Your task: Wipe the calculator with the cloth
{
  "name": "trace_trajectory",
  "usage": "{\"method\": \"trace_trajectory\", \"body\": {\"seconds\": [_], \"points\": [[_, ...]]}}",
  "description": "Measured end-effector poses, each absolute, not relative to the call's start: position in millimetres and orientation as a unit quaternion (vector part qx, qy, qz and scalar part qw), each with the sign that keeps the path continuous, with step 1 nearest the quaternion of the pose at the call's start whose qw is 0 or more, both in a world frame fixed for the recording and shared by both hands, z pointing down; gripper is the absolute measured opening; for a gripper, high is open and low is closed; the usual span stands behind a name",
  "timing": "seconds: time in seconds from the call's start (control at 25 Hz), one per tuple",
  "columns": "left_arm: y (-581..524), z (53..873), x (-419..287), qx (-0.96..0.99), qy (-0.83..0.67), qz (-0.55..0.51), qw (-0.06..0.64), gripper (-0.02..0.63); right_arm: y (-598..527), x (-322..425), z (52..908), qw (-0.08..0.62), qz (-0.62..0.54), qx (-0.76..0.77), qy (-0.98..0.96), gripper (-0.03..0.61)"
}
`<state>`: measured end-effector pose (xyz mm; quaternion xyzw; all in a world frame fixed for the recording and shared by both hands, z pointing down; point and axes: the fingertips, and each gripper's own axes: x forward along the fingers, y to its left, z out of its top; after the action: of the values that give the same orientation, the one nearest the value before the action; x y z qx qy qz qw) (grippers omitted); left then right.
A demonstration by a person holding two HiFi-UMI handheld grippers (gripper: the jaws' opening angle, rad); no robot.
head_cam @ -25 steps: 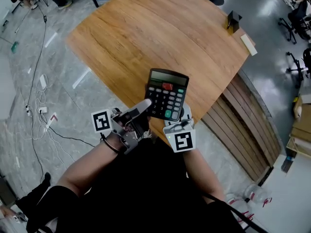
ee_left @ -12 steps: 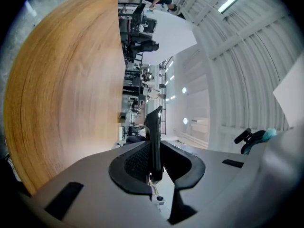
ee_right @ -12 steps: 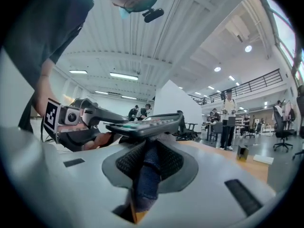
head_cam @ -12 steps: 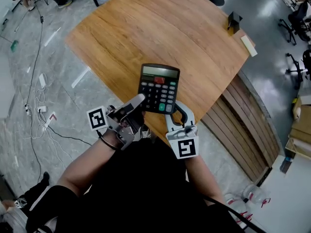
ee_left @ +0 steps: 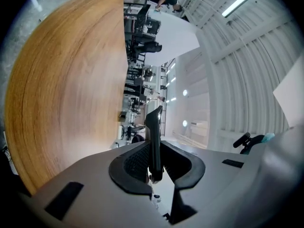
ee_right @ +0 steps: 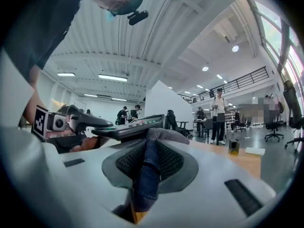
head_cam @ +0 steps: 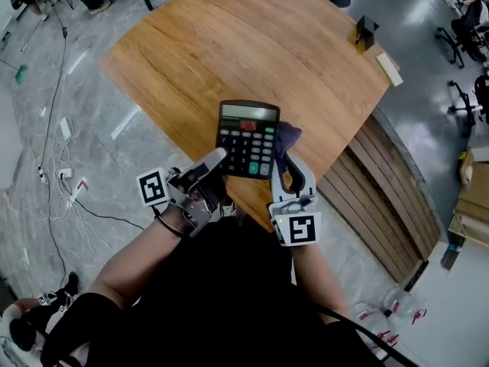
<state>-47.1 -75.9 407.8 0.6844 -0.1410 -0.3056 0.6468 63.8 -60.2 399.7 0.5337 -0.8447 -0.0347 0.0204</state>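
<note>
Above the near edge of the wooden table (head_cam: 229,44) hangs a black calculator (head_cam: 248,138), keys up, clear of the wood. My left gripper (head_cam: 218,157) is shut on its lower left edge. In the left gripper view the calculator (ee_left: 153,137) stands edge-on between the pads. My right gripper (head_cam: 284,159) is shut on a dark blue cloth (head_cam: 287,137), which touches the calculator's right edge. In the right gripper view the cloth (ee_right: 148,167) fills the jaws, with the calculator (ee_right: 130,126) just beyond it.
A small black object (head_cam: 367,30) and a white block (head_cam: 390,69) lie at the table's far right edge. A slatted wooden bench (head_cam: 390,197) runs to the right of the table. Cables (head_cam: 61,176) trail over the grey floor at left.
The calculator has shifted a little left and further over the table. My right gripper has come out from under it to its right side, and the cloth now shows at that edge.
</note>
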Motion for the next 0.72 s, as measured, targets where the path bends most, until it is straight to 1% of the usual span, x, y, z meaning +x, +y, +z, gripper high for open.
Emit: {"method": "trace_trajectory", "body": {"seconds": [0.2,0.32,0.48,0.72], "points": [[-78,403,-46,0.696,-0.135,-0.298,0.639,0.071,-30,5,406,0.021,-0.031,0.463,-0.885,0.067],[-78,405,-47,0.693,-0.138,-0.301,0.641,0.071,-13,-14,414,0.035,-0.013,0.437,-0.899,0.067],[-79,408,-46,0.696,-0.147,-0.3,0.636,0.071,-3,2,418,0.044,-0.006,0.445,-0.895,0.067],[-81,419,-49,0.695,-0.156,-0.294,0.637,0.071,-8,53,423,0.06,-0.011,0.497,-0.866,0.067]]}}
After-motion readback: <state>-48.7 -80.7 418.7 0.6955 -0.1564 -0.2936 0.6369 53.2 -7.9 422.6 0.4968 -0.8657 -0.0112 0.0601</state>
